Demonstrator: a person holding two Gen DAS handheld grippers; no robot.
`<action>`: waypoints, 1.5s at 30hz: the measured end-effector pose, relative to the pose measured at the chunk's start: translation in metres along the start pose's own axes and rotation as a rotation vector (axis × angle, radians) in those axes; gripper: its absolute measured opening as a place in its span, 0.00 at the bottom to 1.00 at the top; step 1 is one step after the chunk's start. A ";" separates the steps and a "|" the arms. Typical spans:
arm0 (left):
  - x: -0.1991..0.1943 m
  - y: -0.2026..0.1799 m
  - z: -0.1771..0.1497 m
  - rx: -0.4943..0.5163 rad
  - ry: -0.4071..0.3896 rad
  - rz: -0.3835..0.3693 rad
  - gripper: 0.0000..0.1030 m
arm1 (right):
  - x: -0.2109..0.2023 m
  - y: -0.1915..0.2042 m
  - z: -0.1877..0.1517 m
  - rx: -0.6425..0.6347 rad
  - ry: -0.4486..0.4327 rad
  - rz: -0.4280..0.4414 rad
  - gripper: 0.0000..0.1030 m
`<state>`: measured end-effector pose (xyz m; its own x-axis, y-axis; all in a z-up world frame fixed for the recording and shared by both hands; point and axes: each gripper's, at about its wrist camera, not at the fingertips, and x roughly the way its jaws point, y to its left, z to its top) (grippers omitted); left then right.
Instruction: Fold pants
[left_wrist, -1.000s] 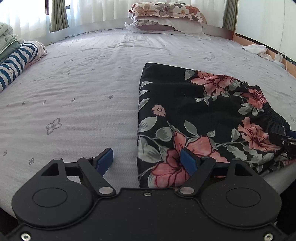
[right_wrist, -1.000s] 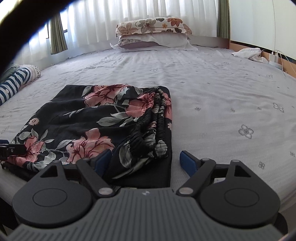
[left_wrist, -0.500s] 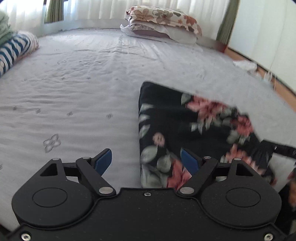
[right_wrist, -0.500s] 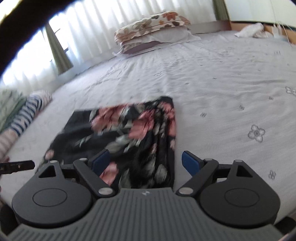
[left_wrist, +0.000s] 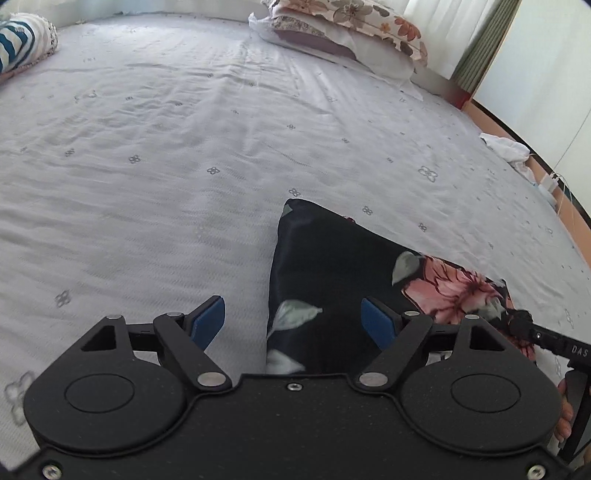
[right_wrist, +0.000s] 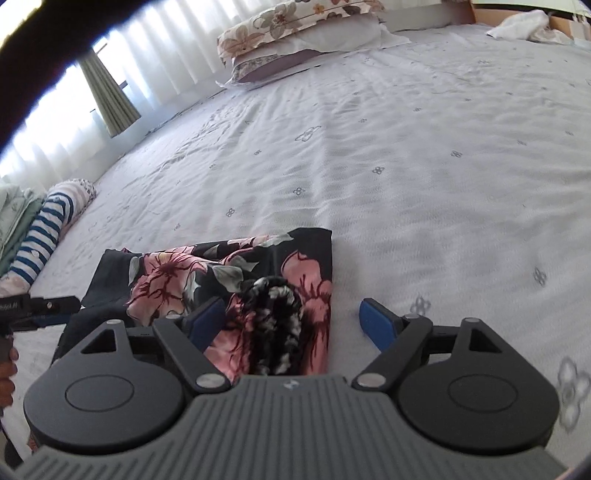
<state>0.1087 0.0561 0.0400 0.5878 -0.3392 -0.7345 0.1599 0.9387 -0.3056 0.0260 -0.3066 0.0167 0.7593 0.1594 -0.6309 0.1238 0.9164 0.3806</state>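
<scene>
Home bedroom: bed (left_wrist: 184, 147), pillows (left_wrist: 343, 26), curtains (right_wrist: 110, 96)

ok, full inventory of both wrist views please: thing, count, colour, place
black floral folded pants: 1, black with pink flowers, near edge of bed
pale grey patterned bedsheet: 1, covers bed
floral and white pillows: stack, head of bed
blue-and-white striped cloth: 1, left edge of bed
crumpled white cloth: 1, right edge of bed
white curtains: behind bed
left gripper: open, over pants' left edge
right gripper: open, over pants' right edge

Black pants (left_wrist: 332, 266), pink floral print
</scene>
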 end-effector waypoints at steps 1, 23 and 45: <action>0.007 0.001 0.003 -0.010 0.010 -0.004 0.74 | 0.006 0.000 0.003 -0.021 0.006 0.017 0.79; 0.048 -0.035 0.009 0.183 0.021 0.000 0.71 | 0.029 0.005 0.002 -0.114 0.003 0.140 0.52; 0.011 -0.029 0.035 0.111 -0.155 0.037 0.04 | 0.020 0.020 0.036 -0.049 -0.157 0.137 0.19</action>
<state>0.1380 0.0273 0.0620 0.7085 -0.2983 -0.6396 0.2168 0.9545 -0.2050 0.0662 -0.2981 0.0360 0.8574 0.2279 -0.4614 -0.0154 0.9075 0.4197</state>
